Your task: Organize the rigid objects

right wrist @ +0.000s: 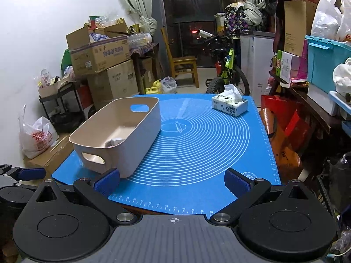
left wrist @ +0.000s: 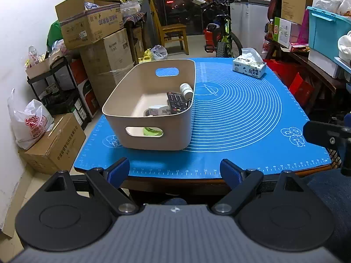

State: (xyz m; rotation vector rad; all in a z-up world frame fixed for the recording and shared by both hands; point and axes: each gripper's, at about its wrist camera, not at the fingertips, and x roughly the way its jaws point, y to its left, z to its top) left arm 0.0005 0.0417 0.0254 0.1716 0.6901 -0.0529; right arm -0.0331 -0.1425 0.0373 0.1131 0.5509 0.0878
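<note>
Left gripper (left wrist: 175, 171): jaws apart, empty, hovering at mat's near edge. Right gripper (right wrist: 173, 182): jaws apart, empty, low over blue mat (right wrist: 197, 149). Bin (left wrist: 149, 109) on mat's left side already holds remote (left wrist: 175, 100), bottle (left wrist: 186, 89), small white box (left wrist: 159, 110). Only tissue box (left wrist: 249, 66) left out, far right corner. If you fetch it, use your right, approach long sides squarely, clamp gently.

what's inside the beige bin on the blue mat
Inside the beige bin: a black remote, a white bottle, a white boxy item, something green. Its walls hide the rest.
</note>
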